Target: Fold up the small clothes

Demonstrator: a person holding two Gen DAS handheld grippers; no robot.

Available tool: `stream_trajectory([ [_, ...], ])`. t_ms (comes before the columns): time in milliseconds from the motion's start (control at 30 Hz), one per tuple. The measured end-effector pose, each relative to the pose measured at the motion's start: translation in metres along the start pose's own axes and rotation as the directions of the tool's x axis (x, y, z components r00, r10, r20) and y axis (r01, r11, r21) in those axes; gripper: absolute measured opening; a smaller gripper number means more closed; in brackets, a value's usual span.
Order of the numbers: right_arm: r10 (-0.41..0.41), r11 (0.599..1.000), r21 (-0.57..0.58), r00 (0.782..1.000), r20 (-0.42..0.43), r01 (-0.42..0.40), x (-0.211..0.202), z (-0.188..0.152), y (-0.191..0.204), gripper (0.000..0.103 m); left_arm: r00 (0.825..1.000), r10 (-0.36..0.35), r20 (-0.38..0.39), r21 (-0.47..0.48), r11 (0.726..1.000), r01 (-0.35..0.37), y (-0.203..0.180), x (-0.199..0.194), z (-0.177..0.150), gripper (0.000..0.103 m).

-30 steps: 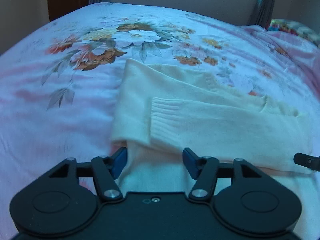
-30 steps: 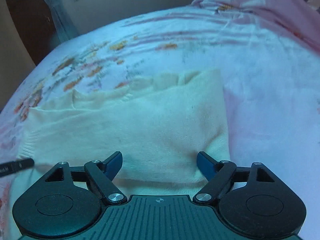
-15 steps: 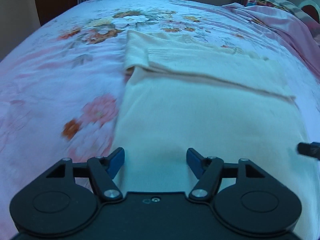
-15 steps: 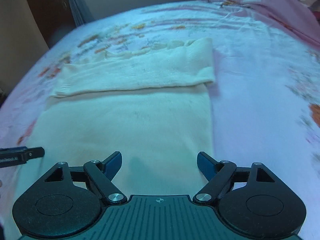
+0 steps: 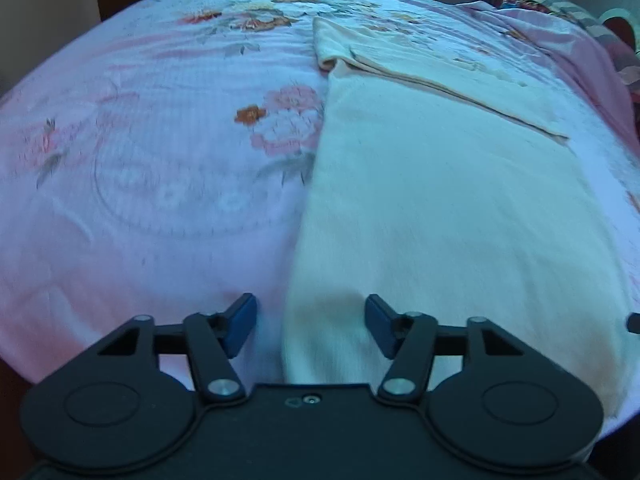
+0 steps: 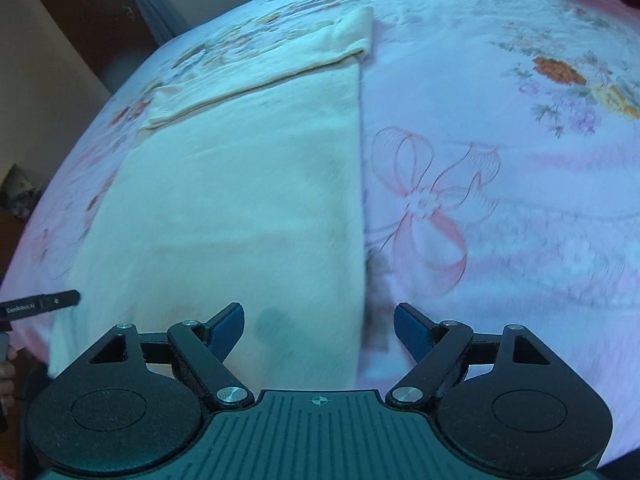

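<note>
A cream knit sweater (image 5: 448, 200) lies flat on the bed, its sleeves folded across the far end (image 5: 420, 68). It also shows in the right wrist view (image 6: 240, 200). My left gripper (image 5: 310, 326) is open and empty, low over the sweater's near left edge. My right gripper (image 6: 318, 330) is open and empty, low over the sweater's near right edge. The tip of the left gripper (image 6: 40, 304) shows at the left edge of the right wrist view.
The bed has a pink floral sheet (image 5: 140, 160) with a ribbon print (image 6: 432, 208) on the right. A rumpled pink blanket (image 5: 580, 52) lies at the far right. A dark wooden door (image 6: 88, 12) and wall stand beyond the bed.
Both grippers have pulled back from the folded sleeves toward the sweater's near hem and spread outward to its side edges. Both stayed open. The sweater has not moved.
</note>
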State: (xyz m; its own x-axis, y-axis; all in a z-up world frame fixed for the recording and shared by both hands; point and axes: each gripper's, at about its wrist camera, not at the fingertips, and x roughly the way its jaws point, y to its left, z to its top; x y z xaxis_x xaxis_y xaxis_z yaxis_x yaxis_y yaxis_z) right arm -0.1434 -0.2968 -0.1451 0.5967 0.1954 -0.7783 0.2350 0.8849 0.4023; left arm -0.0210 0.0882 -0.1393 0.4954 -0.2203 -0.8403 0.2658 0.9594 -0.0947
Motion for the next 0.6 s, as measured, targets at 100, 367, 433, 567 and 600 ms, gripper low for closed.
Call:
stream_trajectory([
  [100, 0.028, 0.999, 0.016, 1.0, 0.0, -0.028, -0.003, -0.01, 0.0, 0.081, 0.999, -0.035, -0.012, -0.032, 0.999, 0.034, 0.007, -0.003, -0.007, 0.048],
  [367, 0.079, 0.988, 0.136, 0.997, -0.014, -0.077, -0.014, -0.029, -0.02, 0.04, 0.986, -0.141, -0.09, -0.114, 0.985, 0.131, 0.02, -0.004, -0.027, 0.025],
  [433, 0.112, 0.974, 0.202, 0.993, -0.024, -0.105, -0.015, -0.03, -0.03, 0.04, 0.978, -0.174, -0.113, -0.14, 0.978, 0.157, 0.022, -0.002, -0.03, 0.025],
  [567, 0.138, 0.972, 0.202, 0.988, -0.063, -0.123, -0.015, -0.035, -0.032, 0.04, 0.974, -0.194, -0.117, -0.136, 0.975, 0.178, 0.018, 0.003, -0.033, 0.023],
  [600, 0.157, 0.967, 0.214, 0.985, -0.074, -0.138, -0.013, -0.037, -0.031, 0.037, 0.971, -0.208, -0.12, -0.146, 0.971, 0.19, 0.018, 0.004, -0.033, 0.009],
])
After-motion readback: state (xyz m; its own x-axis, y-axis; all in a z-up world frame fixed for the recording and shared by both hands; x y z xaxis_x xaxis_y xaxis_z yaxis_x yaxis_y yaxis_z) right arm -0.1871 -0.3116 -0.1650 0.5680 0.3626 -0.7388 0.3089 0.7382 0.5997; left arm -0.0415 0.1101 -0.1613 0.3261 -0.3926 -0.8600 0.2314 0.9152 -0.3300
